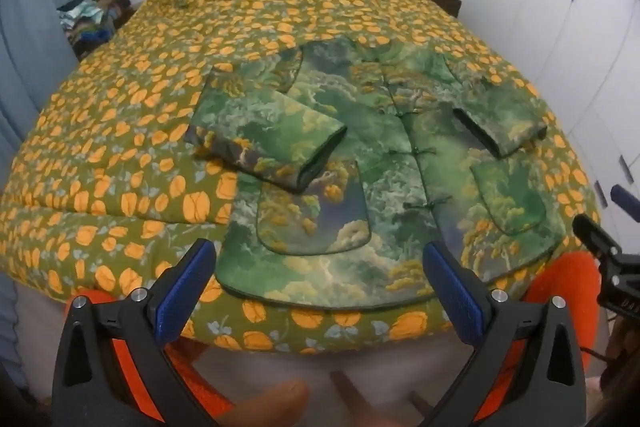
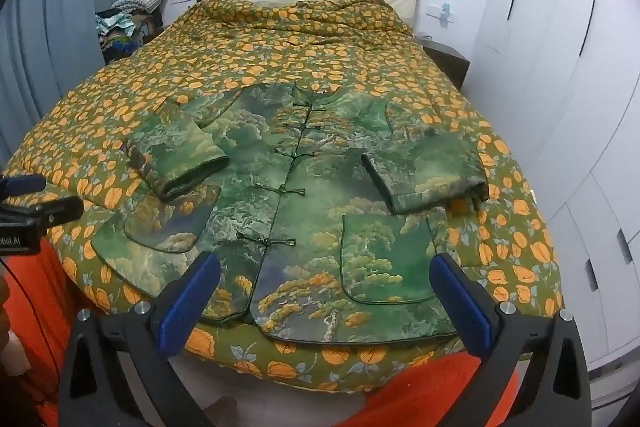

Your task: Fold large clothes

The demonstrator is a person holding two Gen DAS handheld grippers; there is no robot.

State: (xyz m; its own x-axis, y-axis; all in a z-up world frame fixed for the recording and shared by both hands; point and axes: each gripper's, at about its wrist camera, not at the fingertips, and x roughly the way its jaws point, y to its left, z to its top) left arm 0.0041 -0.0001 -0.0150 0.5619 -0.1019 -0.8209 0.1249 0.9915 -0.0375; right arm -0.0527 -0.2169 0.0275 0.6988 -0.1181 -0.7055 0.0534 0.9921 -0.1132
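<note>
A padded green jacket printed with misty trees and clouds (image 2: pixel 304 211) lies front-up and buttoned on the near end of a bed, hem toward the viewer, collar pointing to twelve o'clock. Both sleeves already lie folded inward across the chest: the sleeve at nine o'clock (image 2: pixel 176 155) and the sleeve at three o'clock (image 2: pixel 424 175). The body itself appears unfolded, so the task seems under halfway done.

Beneath it spreads an olive quilt dotted with orange flowers (image 2: pixel 120 99).

The left tongs (image 1: pixel 320 291) and right tongs (image 2: pixel 326 299) both hover wide apart, empty, just short of the hem.

The left view shows the right tool's black mount at three o'clock; the right view shows the knot buttons more plainly.
</note>
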